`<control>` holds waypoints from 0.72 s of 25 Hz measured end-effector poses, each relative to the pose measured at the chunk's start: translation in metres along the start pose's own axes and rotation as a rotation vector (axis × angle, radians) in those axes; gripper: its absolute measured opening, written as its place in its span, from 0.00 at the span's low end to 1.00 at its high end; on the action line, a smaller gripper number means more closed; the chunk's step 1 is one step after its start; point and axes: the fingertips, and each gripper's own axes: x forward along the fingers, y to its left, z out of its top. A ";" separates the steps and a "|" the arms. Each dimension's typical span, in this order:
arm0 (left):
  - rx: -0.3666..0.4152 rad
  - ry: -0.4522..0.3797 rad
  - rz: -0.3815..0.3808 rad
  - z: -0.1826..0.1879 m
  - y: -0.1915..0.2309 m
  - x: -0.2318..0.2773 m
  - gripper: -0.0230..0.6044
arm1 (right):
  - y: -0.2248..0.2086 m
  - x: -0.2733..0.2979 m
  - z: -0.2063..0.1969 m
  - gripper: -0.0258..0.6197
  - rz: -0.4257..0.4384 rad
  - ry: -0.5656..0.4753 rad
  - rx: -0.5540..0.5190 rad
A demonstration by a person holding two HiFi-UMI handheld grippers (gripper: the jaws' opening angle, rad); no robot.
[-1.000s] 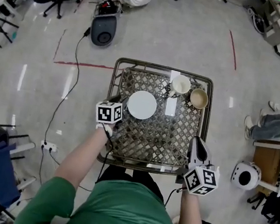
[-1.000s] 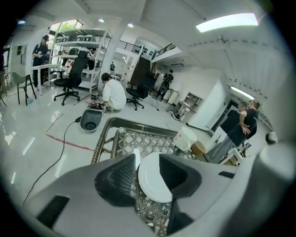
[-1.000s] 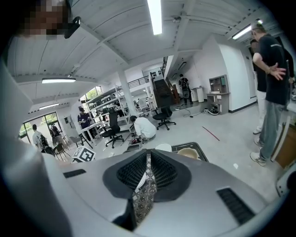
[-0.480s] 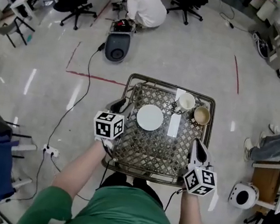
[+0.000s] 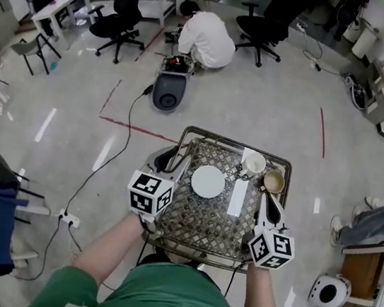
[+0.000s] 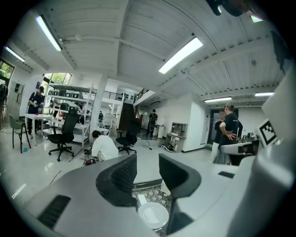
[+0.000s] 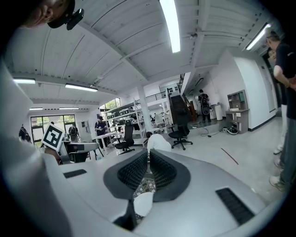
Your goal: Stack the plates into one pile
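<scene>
The white plate (image 5: 208, 181) lies flat on the lattice-topped table (image 5: 200, 218), in the far half and a little left of centre; only 1 plate face shows, and whether others lie beneath it cannot be told. A white strip (image 5: 237, 197) lies flat just right of the plate. 2 cups stand upright at the far right corner, a white cup (image 5: 255, 164) and, just beside it, a tan cup (image 5: 272, 181). The left gripper (image 5: 175, 159) is held over the table's left rim, apart from the plate. In the left gripper view, the left gripper (image 6: 147, 162) has its jaws standing well apart with nothing between them. The plate (image 6: 153, 215) appears low in the gap, lying on the table below and clear of both pads. The right gripper (image 5: 269, 198) is held over the right side of the table, on the near side of the tan cup and not touching it. In the right gripper view, the right gripper (image 7: 149, 155) has its jaws drawn almost together with only a thin slit left; they have just been closing, and they hold nothing. Beyond the table, a person in a white top (image 5: 208, 38) crouches on the floor beside a dark round machine (image 5: 169, 92).
</scene>
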 end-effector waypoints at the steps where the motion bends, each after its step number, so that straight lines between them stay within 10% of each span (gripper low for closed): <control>1: 0.010 -0.018 -0.001 0.007 -0.003 -0.004 0.29 | 0.003 0.001 0.004 0.10 0.004 -0.010 -0.009; 18: 0.218 -0.243 0.011 0.108 -0.041 -0.060 0.29 | 0.026 -0.007 0.092 0.10 0.031 -0.205 -0.213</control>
